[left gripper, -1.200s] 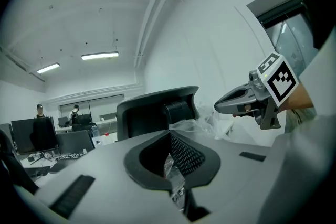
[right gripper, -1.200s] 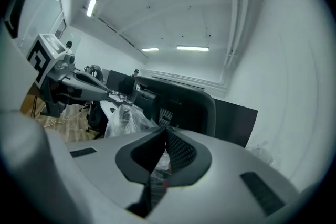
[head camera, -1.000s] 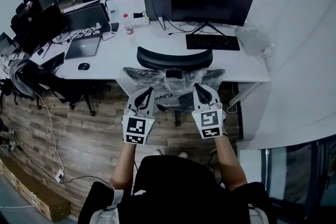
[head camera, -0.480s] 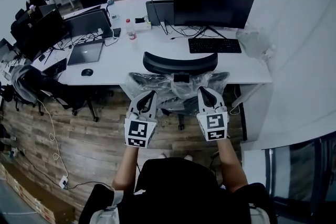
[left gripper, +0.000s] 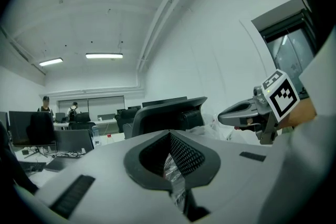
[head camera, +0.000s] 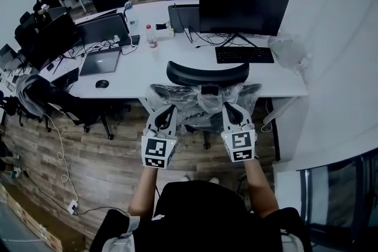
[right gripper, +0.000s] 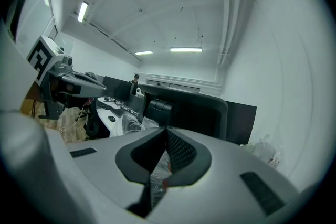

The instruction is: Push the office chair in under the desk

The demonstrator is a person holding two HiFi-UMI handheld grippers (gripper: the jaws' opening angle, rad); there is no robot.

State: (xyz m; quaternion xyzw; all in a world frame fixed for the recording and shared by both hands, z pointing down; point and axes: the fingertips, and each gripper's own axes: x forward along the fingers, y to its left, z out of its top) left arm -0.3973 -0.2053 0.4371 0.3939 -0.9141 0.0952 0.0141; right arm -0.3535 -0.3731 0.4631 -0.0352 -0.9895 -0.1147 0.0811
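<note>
Black chair (head camera: 207, 73), its backrest wrapped in clear film, stood close against the desk's (head camera: 136, 77) near edge, below the keyboard (head camera: 244, 55) and monitor (head camera: 243, 9).

Head view: left gripper (head camera: 168, 109) and right gripper (head camera: 231, 107) pointed at the wrapped backrest, one at each side. Contact could not be confirmed.

Judged: the chair should roll readily over the wood-plank floor (head camera: 88, 156). The frame looked stiff and the film slippery, so press evenly on the backrest's upper edge.

Left gripper view: jaws closed together with nothing gripped. Film showed just beyond them.

Right gripper view: likewise closed and empty.

Room: open office with white walls and more desks at the far end.
</note>
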